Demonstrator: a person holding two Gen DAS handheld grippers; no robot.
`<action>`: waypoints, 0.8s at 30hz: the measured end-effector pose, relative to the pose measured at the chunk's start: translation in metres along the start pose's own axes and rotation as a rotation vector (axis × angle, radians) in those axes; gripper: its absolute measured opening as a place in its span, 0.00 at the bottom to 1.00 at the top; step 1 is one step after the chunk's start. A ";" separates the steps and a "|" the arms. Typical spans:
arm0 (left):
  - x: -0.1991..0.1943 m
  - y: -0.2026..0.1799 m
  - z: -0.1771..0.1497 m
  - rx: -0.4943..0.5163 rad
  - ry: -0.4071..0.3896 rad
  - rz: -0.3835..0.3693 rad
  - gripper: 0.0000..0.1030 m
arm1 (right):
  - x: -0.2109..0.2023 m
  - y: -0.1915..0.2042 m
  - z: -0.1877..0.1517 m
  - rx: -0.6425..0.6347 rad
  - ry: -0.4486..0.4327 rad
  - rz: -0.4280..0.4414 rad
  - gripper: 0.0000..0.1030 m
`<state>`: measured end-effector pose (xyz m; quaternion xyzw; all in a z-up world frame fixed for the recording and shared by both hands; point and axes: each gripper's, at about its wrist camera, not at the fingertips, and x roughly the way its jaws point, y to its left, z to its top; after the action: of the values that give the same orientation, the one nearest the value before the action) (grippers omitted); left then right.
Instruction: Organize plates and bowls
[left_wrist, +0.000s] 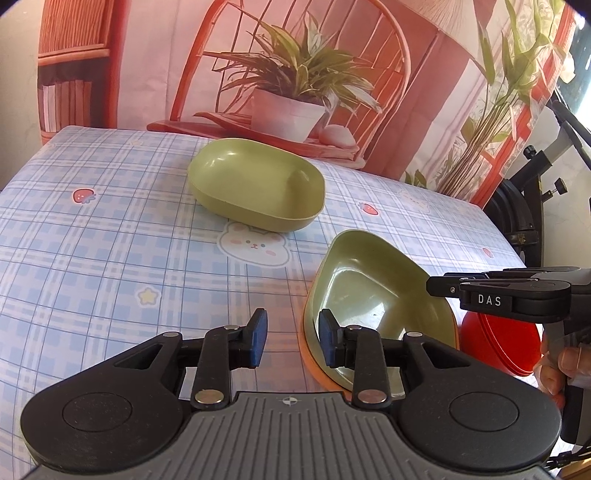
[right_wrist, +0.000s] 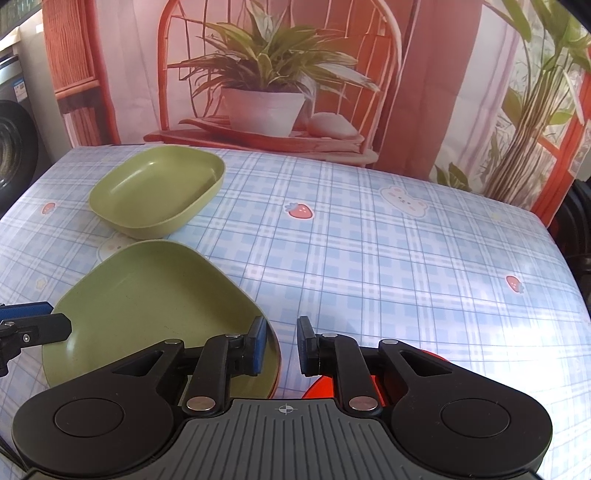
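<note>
Checked blue cloth (right_wrist: 369, 258) with strawberries and bunnies covers the table under both my tongs. Nearest me, my left tongs (left_wrist: 292, 338) stand open and hold nothing; their right finger sits inside the near green bowl (left_wrist: 369, 295), the left one outside its rim. That bowl rests in an orange dish (left_wrist: 306, 354) whose edge peeks out beneath it. My right tongs (right_wrist: 281, 345) are also parted and empty, straddling the same bowl's right rim, with a red plate (right_wrist: 321, 386) just below them, mostly hidden. Farther back lies the second green bowl (right_wrist: 159, 190), alone on the cloth, apart from the first. Behind the table hangs a backdrop (right_wrist: 266, 74) printed with a potted plant on a red chair.
</note>
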<state>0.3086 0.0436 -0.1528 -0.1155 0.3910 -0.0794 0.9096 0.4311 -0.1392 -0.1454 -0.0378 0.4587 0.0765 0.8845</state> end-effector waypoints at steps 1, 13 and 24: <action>0.001 0.001 -0.001 -0.005 0.003 -0.002 0.34 | 0.000 0.000 0.000 -0.001 0.001 -0.002 0.14; 0.009 -0.001 -0.006 -0.001 0.020 0.007 0.39 | 0.006 0.000 0.015 0.017 -0.010 -0.001 0.16; 0.008 -0.007 -0.004 0.019 0.017 0.032 0.38 | 0.005 -0.001 0.015 0.043 -0.005 0.008 0.16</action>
<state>0.3106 0.0347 -0.1591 -0.1000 0.4000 -0.0695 0.9084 0.4468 -0.1374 -0.1410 -0.0165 0.4580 0.0701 0.8860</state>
